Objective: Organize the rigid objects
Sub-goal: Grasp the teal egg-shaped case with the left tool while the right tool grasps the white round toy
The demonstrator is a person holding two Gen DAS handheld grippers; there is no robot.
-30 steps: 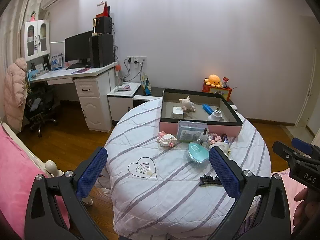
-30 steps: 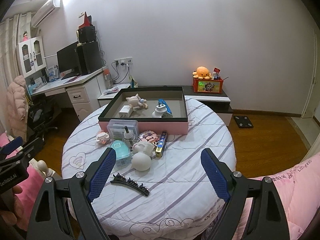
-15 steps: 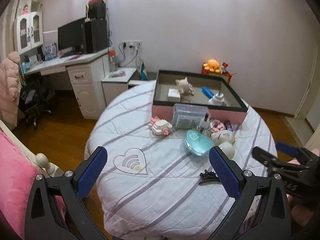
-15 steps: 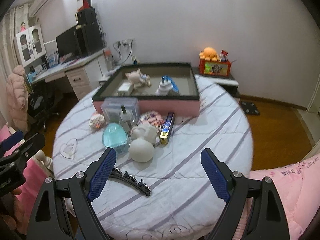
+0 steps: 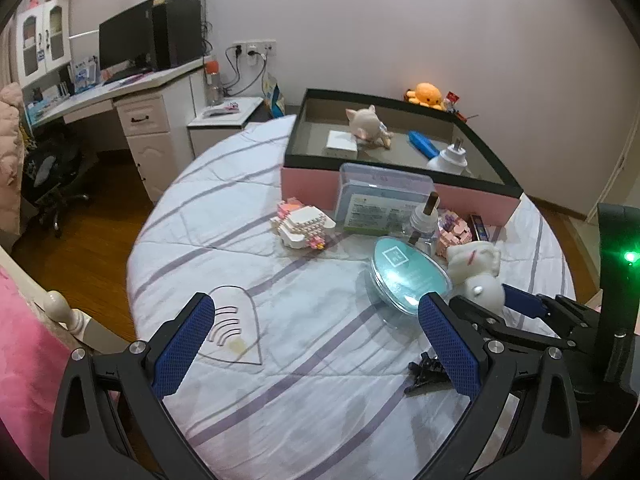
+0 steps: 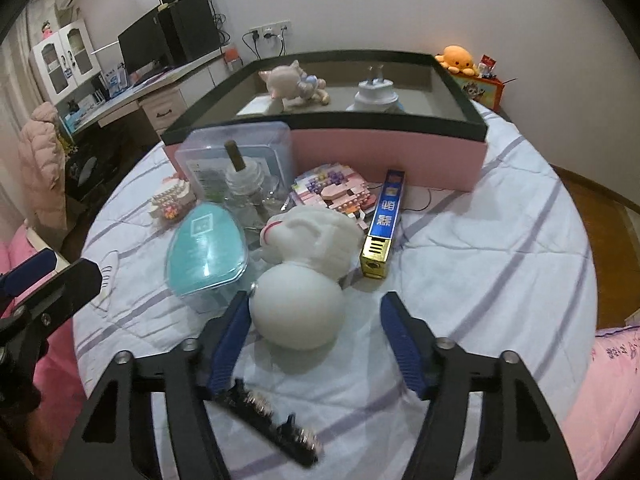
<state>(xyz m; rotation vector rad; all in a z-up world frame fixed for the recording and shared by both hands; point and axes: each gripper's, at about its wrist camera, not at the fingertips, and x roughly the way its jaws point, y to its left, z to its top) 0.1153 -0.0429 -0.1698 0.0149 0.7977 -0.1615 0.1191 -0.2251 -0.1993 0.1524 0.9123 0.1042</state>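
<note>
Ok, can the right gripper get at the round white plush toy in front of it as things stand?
Probably yes. The right gripper is open, its fingers straddling the round white plush toy. The teal clear-lidded case crowds the left side, and a black hair clip lies beneath.
</note>
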